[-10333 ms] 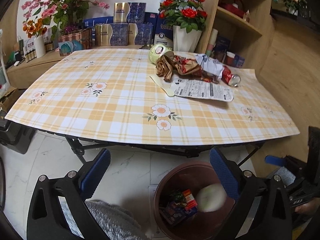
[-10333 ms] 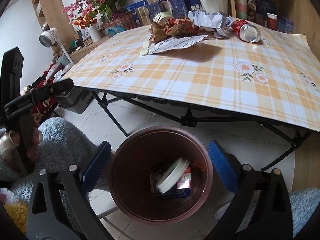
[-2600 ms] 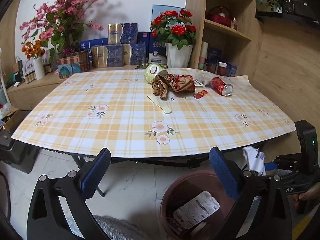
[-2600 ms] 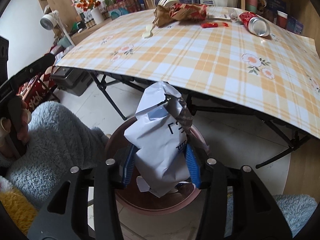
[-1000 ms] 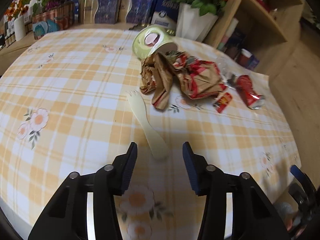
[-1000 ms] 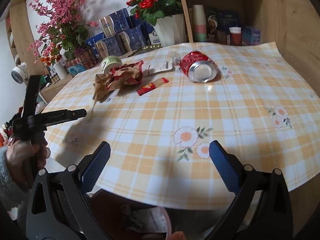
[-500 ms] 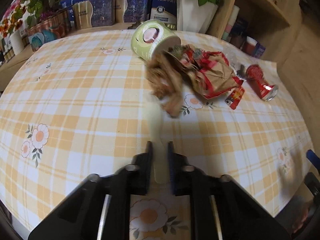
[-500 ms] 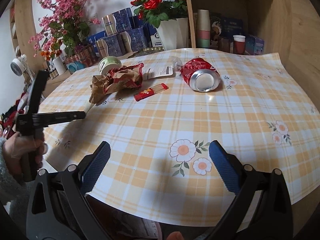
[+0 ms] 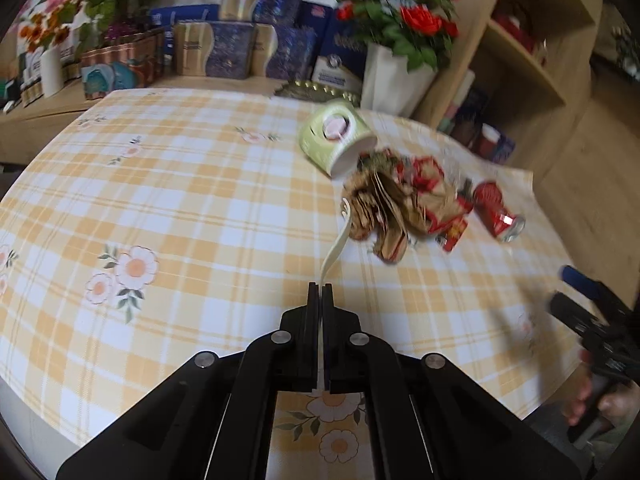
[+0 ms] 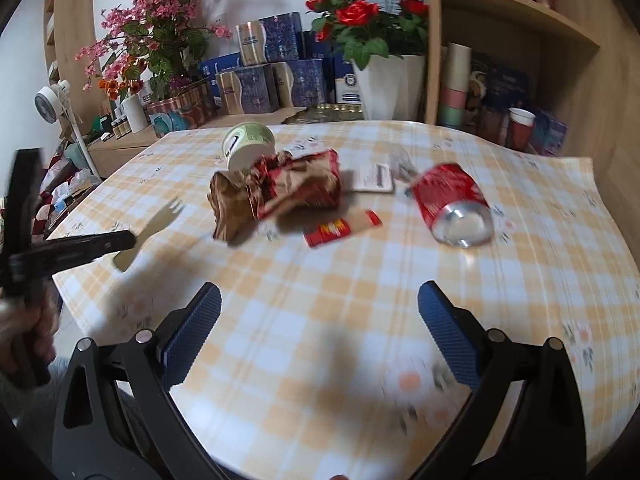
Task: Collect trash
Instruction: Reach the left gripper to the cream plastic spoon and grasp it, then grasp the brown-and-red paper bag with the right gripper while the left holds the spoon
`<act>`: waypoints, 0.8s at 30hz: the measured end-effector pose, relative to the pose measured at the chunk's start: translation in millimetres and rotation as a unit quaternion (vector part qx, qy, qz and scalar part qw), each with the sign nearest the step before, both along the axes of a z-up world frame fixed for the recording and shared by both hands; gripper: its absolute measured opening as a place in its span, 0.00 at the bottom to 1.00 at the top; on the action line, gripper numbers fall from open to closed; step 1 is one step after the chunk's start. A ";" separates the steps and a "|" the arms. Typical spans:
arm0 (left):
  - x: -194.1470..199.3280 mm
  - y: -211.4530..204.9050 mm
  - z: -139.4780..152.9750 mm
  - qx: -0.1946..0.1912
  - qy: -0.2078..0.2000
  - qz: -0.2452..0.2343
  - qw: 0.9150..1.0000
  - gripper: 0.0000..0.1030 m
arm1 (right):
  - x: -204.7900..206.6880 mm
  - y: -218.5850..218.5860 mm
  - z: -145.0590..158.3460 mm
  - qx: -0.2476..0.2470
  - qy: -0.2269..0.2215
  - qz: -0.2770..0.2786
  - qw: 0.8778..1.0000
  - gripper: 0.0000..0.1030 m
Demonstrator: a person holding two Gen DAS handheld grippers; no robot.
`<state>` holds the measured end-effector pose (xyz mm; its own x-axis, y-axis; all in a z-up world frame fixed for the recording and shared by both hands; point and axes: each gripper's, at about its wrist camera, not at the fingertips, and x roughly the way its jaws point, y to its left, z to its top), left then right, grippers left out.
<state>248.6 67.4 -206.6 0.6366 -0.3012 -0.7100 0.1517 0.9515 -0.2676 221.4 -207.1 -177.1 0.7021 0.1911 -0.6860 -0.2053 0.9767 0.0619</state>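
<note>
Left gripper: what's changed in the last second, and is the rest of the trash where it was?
The left gripper has shut on the cream spork and lifted it off the tablecloth. The right gripper stays open and empty. The green cup, brown wrapper, red packet and red can haven't moved.

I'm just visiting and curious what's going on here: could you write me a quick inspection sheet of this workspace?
Surface: table under a yellow plaid floral cloth.
Job's things: cream plastic spork, green paper cup on its side, crumpled brown wrapper, crushed red can, red sachet, white label.
Clutter: nothing seen.
Tongs: left tongs shut on the spork; right tongs open, holding nothing.
Cables: nothing seen.
Surroundings: rose pot, gift boxes, wooden shelves.
</note>
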 end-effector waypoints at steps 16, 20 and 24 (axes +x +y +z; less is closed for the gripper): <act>-9.6 46.6 11.9 -0.057 -0.016 0.035 0.998 0.02 | 136.9 90.5 -33.1 -0.183 0.019 0.067 0.981 0.94; -11.7 49.5 12.0 -0.063 -0.019 0.034 0.997 0.02 | 152.8 89.7 -40.4 -0.165 0.043 0.046 0.984 0.94; -13.7 49.7 13.4 -0.071 -0.020 0.031 0.997 0.02 | 155.5 86.7 -44.4 -0.150 0.058 0.037 0.986 0.83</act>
